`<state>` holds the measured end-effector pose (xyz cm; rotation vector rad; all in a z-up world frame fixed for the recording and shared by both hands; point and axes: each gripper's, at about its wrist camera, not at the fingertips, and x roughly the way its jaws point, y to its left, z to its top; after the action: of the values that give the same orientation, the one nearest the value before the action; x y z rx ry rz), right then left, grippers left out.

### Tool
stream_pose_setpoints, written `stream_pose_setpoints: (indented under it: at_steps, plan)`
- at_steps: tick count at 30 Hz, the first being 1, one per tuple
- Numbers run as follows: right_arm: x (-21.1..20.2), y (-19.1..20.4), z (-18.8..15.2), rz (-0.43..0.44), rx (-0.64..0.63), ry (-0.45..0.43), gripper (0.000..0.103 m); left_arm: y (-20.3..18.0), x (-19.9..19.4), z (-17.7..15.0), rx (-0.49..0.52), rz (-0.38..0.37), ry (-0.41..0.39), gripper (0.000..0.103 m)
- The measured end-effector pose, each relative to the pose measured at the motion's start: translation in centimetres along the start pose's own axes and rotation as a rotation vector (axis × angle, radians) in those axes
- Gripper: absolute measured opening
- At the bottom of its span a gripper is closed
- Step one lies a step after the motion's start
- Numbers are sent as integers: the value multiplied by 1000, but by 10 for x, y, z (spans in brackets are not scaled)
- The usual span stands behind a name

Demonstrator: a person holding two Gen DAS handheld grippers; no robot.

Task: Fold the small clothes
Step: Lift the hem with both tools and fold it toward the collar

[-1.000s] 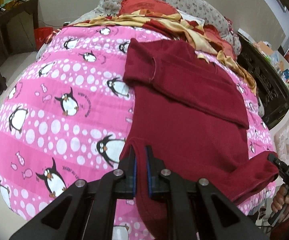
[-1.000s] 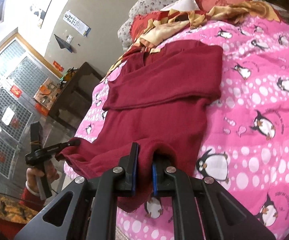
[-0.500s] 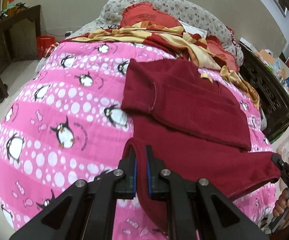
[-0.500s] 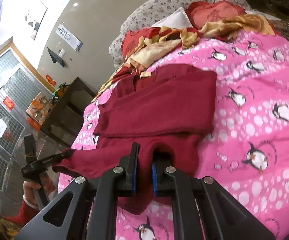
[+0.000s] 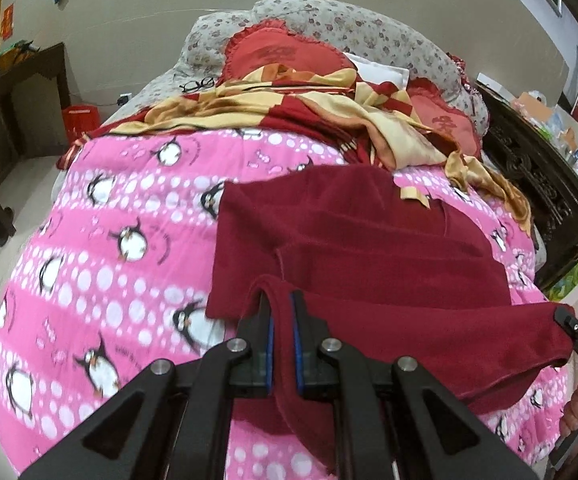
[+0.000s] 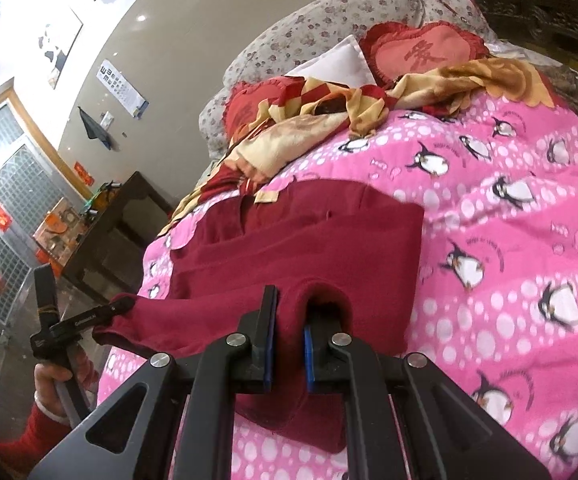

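A dark red sweater (image 5: 369, 240) lies on the pink penguin quilt (image 5: 109, 280), its sleeves folded across the chest. My left gripper (image 5: 281, 300) is shut on one corner of the bottom hem, with red cloth pinched between the blue pads. My right gripper (image 6: 289, 300) is shut on the other hem corner of the sweater (image 6: 309, 240). The hem hangs stretched between them, lifted off the quilt over the lower body of the sweater. The right gripper (image 5: 561, 314) shows at the right edge of the left wrist view. The left gripper (image 6: 123, 305) shows at the left of the right wrist view.
A crumpled yellow-and-red blanket (image 5: 329, 108), red heart pillows (image 5: 285, 52) and a floral pillow lie beyond the sweater. Glasses (image 5: 197, 85) rest near the pillows. A dark wooden desk (image 5: 9, 92) stands left of the bed, a carved cabinet (image 5: 549, 200) to the right. A hand (image 6: 53, 376) grips the left gripper's handle.
Both grippers have carried the hem up and forward toward the collar end. The sweater's lower part now doubles over itself, and the pillows appear nearer.
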<state>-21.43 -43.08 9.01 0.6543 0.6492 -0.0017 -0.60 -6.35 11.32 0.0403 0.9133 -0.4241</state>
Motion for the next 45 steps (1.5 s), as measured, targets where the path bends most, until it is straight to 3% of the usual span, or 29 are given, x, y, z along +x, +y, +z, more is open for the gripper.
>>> stream_pose_setpoints:
  at_steps: [11, 21, 27, 31, 33, 36, 41, 45]
  plan:
    - [47, -29, 42, -55, 45, 18, 22, -23, 51, 51, 51, 37, 5, 8]
    - [92, -50, 62, -93, 65, 77, 22, -19, 102, 65, 37, 67, 61, 8]
    - [97, -54, 70, -78, 80, 66, 22, -20, 106, 75, 16, 46, 54, 8]
    - [114, -72, 72, -67, 182, 118, 24, -19, 123, 83, -17, 34, 93, 10]
    - [113, -78, 73, -30, 225, 126, 26, -15, 129, 84, -31, 20, 114, 10]
    - [97, -73, 73, 16, 188, 104, 34, -10, 125, 84, -45, -26, 117, 13]
    - [68, -58, 59, -47, 72, 95, 43, -11, 118, 82, -19, -50, 115, 19]
    - [62, -59, 50, 14, 100, 122, 43, -16, 123, 85, -25, -61, 129, 28]
